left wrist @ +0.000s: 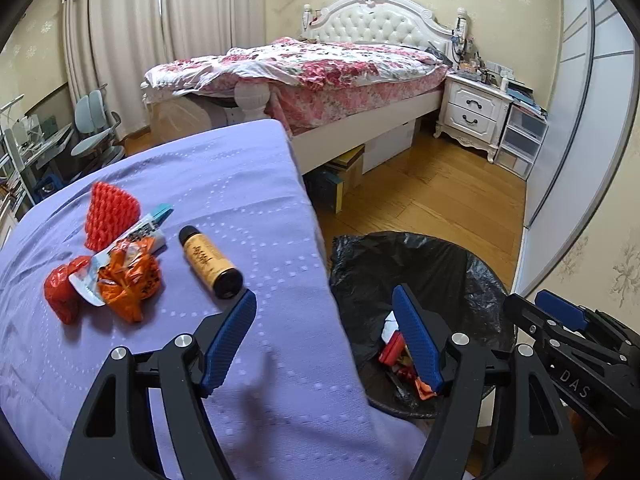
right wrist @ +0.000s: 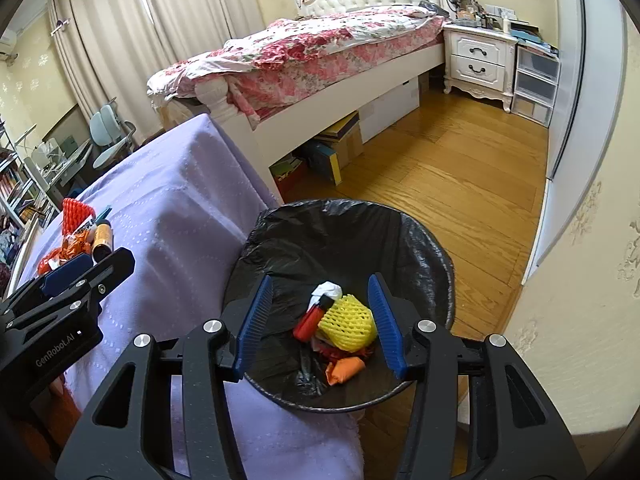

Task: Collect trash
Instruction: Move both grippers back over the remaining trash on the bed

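yellow foam net (right wrist: 349, 322) shows only between the right gripper's (right wrist: 322, 322) open, empty fingers.

Bedrm, wood floor (right wrist: 460, 184), floral bed (left wrist: 320, 68), curtains (left wrist: 132, 32)

Bin (left wrist: 420, 264) contents behind claw finger (left wrist: 416, 340)

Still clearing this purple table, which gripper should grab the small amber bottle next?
Left. The left gripper is open just beside the amber bottle; the right gripper hangs open over the trash bin.
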